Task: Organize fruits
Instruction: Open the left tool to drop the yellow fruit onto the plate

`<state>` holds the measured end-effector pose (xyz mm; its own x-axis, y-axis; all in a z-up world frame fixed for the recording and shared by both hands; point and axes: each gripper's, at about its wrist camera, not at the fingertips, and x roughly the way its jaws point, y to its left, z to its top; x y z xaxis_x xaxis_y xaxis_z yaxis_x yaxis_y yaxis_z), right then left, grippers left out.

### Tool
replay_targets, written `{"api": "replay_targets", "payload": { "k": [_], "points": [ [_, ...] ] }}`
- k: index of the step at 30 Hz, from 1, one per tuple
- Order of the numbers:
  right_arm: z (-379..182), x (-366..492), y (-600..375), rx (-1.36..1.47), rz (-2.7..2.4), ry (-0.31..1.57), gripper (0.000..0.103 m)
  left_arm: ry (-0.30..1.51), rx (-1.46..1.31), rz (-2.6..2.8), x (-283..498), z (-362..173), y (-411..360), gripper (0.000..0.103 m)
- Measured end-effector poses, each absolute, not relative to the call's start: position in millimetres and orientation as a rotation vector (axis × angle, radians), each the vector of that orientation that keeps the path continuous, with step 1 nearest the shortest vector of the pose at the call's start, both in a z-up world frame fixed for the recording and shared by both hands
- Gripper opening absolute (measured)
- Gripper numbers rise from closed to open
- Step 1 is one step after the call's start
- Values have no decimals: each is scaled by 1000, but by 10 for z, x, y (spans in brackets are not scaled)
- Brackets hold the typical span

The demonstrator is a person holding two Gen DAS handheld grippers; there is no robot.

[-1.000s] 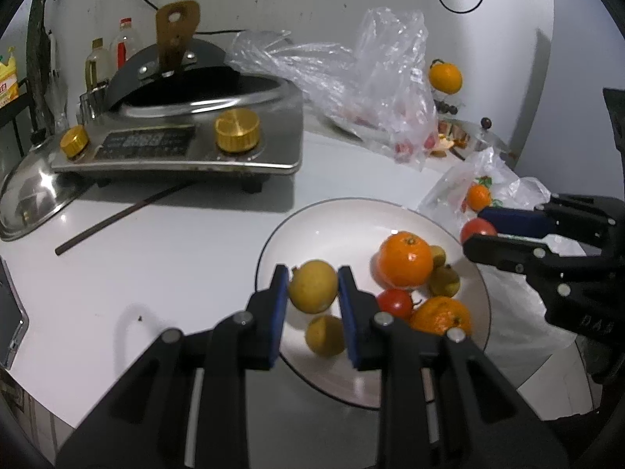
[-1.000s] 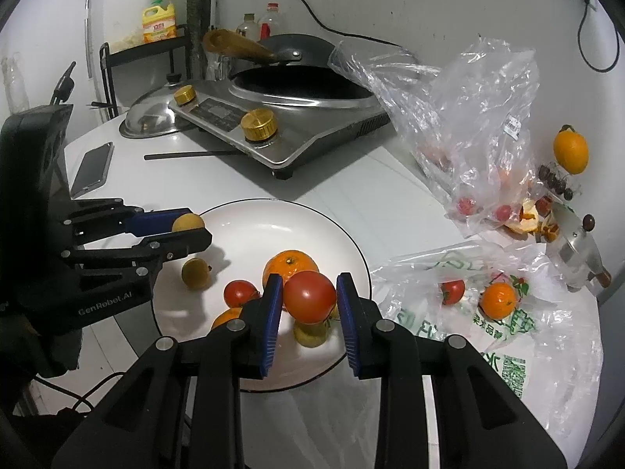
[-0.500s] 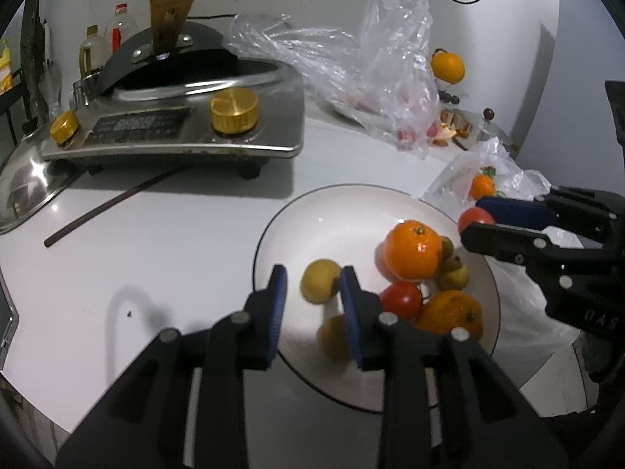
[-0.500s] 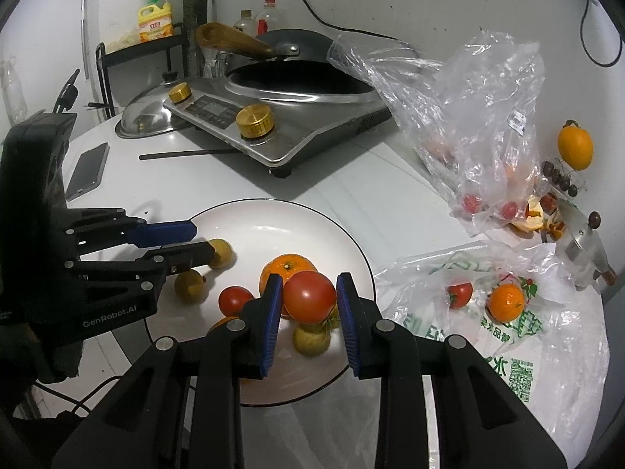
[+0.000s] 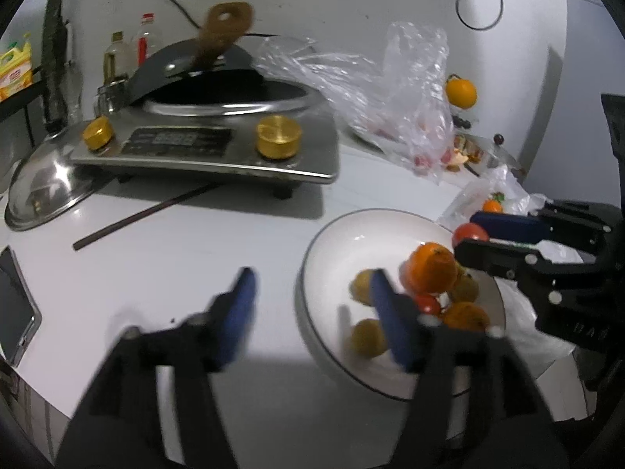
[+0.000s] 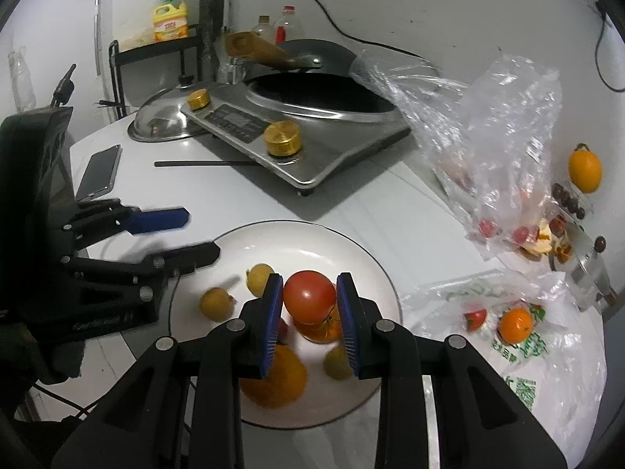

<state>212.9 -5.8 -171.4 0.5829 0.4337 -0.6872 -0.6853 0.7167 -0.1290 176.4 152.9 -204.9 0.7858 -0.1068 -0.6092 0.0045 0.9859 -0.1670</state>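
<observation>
A white plate [image 6: 351, 246] [image 5: 336, 234] holds two small yellow fruits [image 6: 215, 304] [image 5: 367, 338], oranges [image 5: 429, 267] [image 6: 273, 379] and a small tomato [image 5: 427, 305]. My right gripper [image 6: 310, 305] is shut on a red tomato [image 6: 309, 295] and holds it above the plate's fruit pile; it shows at the right of the left wrist view [image 5: 480, 234]. My left gripper [image 5: 312, 312] is open and empty over the plate's left rim, blurred; it shows in the right wrist view [image 6: 187, 234].
An induction cooker with a black wok [image 6: 304, 125] stands behind. A steel lid [image 5: 43, 187], a chopstick [image 5: 144, 215] and a phone [image 6: 97, 172] lie to the left. Plastic bags [image 6: 488, 148] with an orange [image 6: 515, 324] and tomatoes lie to the right.
My left gripper let go of the yellow fruit onto the plate, opened wide and swung left. My right gripper stays shut on the tomato and has lowered toward the pile.
</observation>
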Motion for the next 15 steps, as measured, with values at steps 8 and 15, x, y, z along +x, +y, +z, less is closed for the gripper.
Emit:
{"api": "replay_targets", "payload": {
  "k": [8,15],
  "points": [
    [-1771,2169,222,-426,710,686,30,664,-169,-35,1736,-2085,1735,66],
    [-1862,2210,472,-440,744,707,30,665,-169,-18,1734,-2126,1879,66]
  ]
}}
